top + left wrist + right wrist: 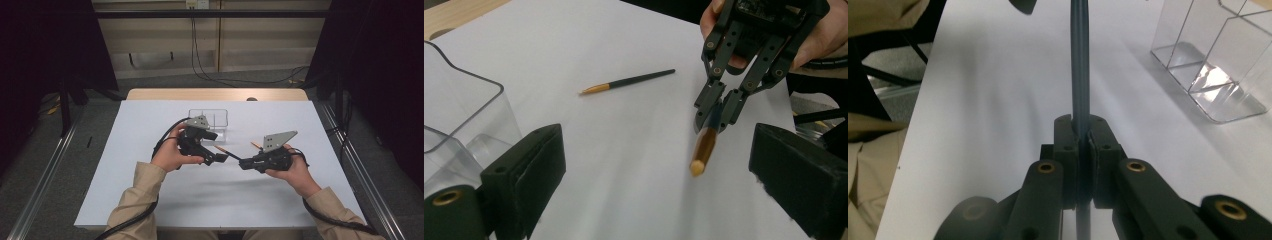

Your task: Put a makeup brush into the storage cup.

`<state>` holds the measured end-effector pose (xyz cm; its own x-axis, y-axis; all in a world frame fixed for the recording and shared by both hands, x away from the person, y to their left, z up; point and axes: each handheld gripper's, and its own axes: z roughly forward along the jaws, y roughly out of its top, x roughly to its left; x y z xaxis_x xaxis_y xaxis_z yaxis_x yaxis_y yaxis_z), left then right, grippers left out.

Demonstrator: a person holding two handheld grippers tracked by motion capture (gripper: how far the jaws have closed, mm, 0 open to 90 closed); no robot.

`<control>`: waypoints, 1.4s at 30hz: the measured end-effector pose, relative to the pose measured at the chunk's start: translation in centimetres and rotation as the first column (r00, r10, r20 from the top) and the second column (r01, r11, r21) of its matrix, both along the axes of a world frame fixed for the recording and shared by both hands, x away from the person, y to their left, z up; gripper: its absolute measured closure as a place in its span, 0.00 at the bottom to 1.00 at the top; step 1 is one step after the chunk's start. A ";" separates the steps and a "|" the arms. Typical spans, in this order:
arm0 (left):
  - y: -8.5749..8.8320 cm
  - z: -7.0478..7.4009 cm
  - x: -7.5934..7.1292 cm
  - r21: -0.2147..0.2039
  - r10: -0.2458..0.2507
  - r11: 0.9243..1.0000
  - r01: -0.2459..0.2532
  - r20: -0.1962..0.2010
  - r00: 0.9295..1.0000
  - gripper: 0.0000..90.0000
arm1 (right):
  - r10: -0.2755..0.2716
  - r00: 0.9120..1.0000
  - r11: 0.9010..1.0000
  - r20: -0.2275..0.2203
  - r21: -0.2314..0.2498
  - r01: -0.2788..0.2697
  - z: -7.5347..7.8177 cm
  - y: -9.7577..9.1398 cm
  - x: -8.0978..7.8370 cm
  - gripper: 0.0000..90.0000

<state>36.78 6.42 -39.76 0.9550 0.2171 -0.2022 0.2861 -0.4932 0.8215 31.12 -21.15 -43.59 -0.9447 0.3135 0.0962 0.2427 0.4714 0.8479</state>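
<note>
White paper covers the bench (pixel 150 200), and no writing or label can be read on anything. At the left, a clear plastic organiser (pixel 210 119) stands just behind the left gripper (pixel 220 158), whose jaws are spread with nothing between them. To its right, the right gripper (pixel 714 117) has its jaws pressed onto a dark pen with an orange end (pixel 704 147), held above the bench between the two grippers. A second, similar pen (pixel 626 81) lies flat on the paper nearby.
</note>
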 end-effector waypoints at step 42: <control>-0.9 0.4 0.0 -0.181 0.040 0.982 -0.052 -0.068 0.997 0.65 | -0.137 0.990 0.981 0.035 0.143 0.131 1.1 0.8 0.4 0.94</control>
